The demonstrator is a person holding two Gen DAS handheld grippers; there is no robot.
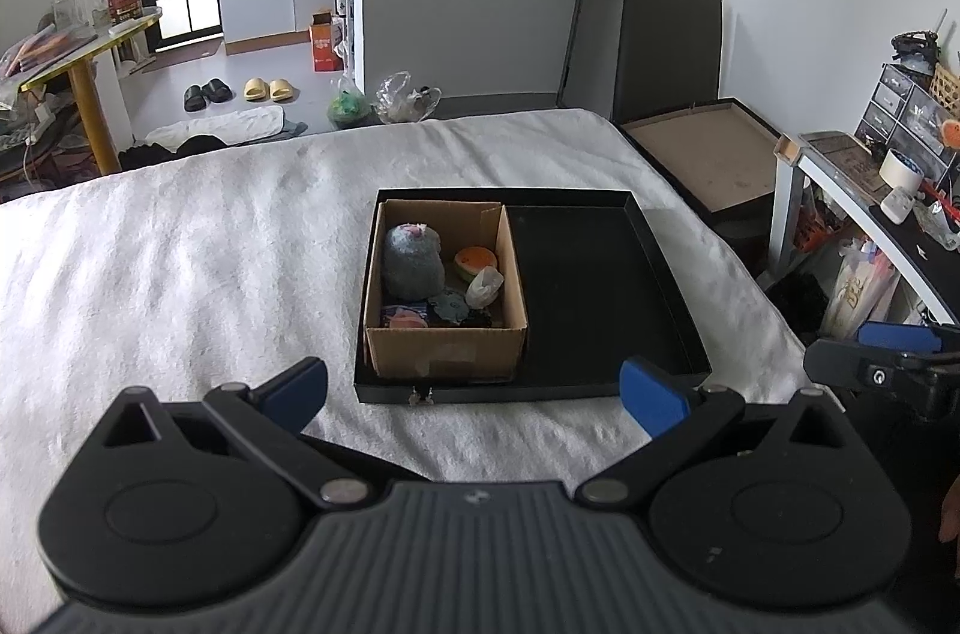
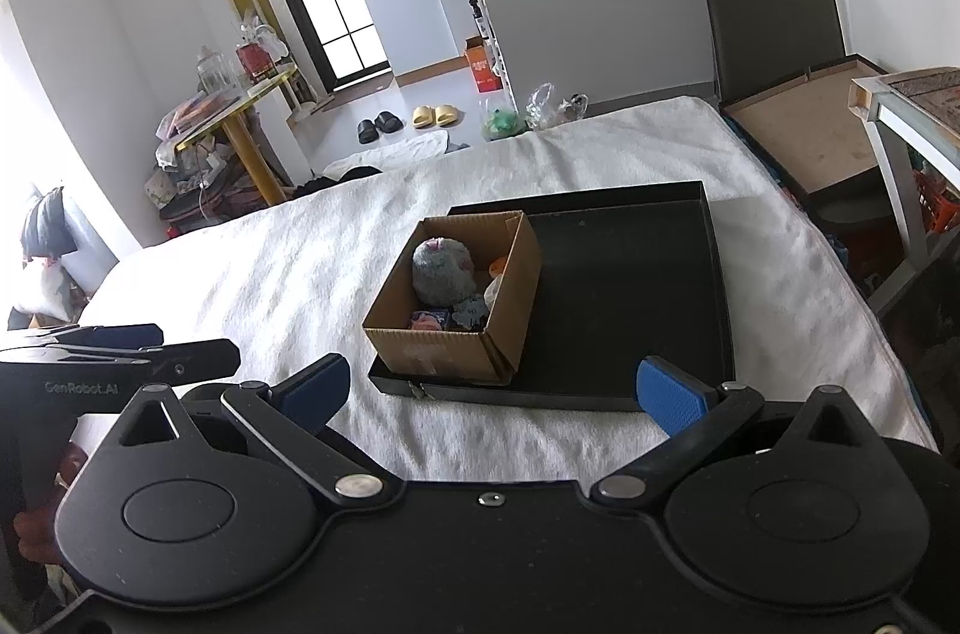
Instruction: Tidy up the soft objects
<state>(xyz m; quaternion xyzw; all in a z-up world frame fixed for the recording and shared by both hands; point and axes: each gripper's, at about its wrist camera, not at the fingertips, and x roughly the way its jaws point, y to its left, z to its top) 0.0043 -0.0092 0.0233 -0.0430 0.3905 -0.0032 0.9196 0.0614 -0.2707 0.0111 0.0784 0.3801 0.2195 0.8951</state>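
A cardboard box (image 1: 444, 352) (image 2: 432, 352) sits in the left part of a black tray (image 1: 588, 286) (image 2: 630, 274) on the white bed. Inside the box lie a grey plush toy (image 1: 413, 261) (image 2: 443, 269), an orange-and-green soft toy (image 1: 475, 261), a pale bagged item (image 1: 483, 288), a blue-grey flat piece (image 1: 450, 304) (image 2: 471, 313) and a pink one (image 1: 405, 317) (image 2: 427, 319). My left gripper (image 1: 474, 394) hovers open in front of the tray, nothing between its fingers. My right gripper (image 2: 492, 388) is open too, just short of the tray's near edge.
The white blanket (image 1: 180, 262) covers the bed around the tray. An open flat box (image 1: 702, 154) lies past the bed's right edge, beside a cluttered desk (image 1: 888, 190). Slippers (image 1: 240, 91) and bags (image 1: 396, 97) lie on the floor beyond the far edge.
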